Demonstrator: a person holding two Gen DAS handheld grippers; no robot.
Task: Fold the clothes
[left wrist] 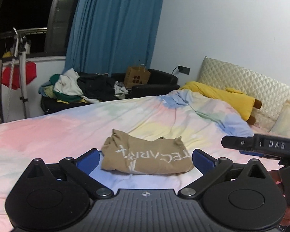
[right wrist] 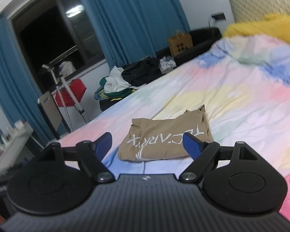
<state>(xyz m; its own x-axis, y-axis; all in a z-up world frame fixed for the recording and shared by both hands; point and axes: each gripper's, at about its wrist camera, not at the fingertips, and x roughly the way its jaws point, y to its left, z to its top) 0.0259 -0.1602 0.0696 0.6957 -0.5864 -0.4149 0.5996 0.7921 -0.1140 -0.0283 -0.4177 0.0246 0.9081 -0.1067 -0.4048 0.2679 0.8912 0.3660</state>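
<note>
- our left gripper [left wrist: 146,159] has its blue pads [left wrist: 88,160] spread wide, nothing between them. it's hanging just short of the shirt.
- right gripper [right wrist: 147,146] is the same deal: fingers apart, empty, with one pad [right wrist: 192,147] overlapping the shirt's near corner in its own view. can't tell if it's actually touching the cloth.
- the shirt [left wrist: 145,157] is tan with white lettering, lying folded into a rough rectangle on the pastel bedspread [left wrist: 48,127], right in front of both grippers.
- handling-wise we'd guess it's light, soft and floppy. it'll sag and unfold if we lift it by one point, and the top layer may slide off the lower ones.
- the far corners [left wrist: 116,132] stick up a bit rumpled, so that end isn't tidy yet.
- best hold is probably the near edge, one gripper per corner, pinching all the layers together.
- the bed gives under pressure, so pads may need to dig in to get under the fold.
- further out: a clothes pile [left wrist: 75,86] past the bed, a yellow plush [left wrist: 222,94] by the headboard.
</note>
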